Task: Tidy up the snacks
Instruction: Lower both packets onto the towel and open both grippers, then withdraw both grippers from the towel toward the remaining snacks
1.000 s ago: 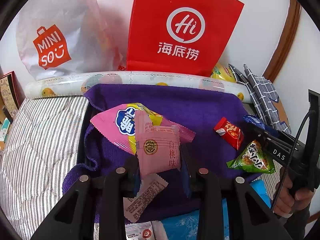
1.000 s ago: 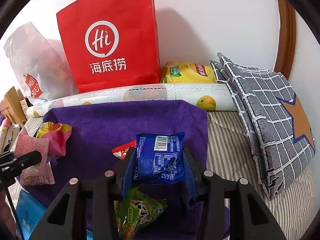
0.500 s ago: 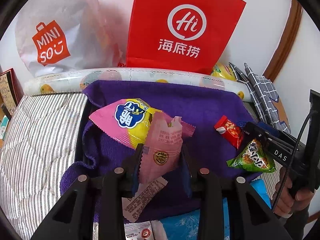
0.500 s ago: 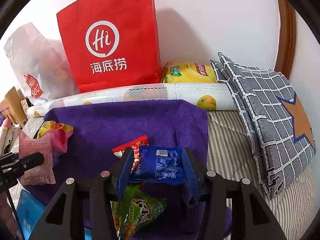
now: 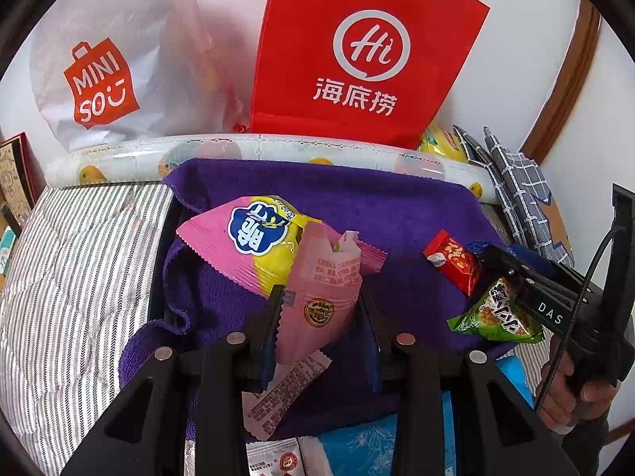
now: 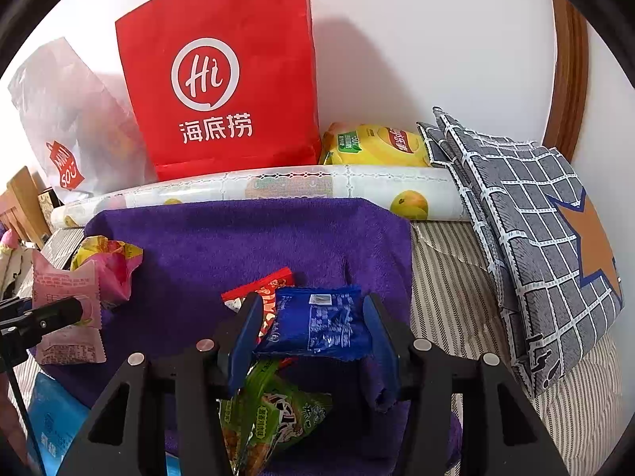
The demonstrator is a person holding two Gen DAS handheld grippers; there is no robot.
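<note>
My right gripper (image 6: 313,327) jaws are opening; the blue packet (image 6: 317,325) has dropped flat onto the purple towel (image 6: 238,238), so it's placed. My left gripper (image 5: 319,313) still pinches the pink packet (image 5: 321,301), now tilted.

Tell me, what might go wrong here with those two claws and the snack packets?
The right gripper is opening, and the blue packet between its jaws lies partly on the red packet; it may slide or nudge that one. The left gripper pinches the pale pink packet only near its lower end, so the packet could tilt or slip out. Snacks sit close together on the purple towel, so a careless move could scatter them.
</note>
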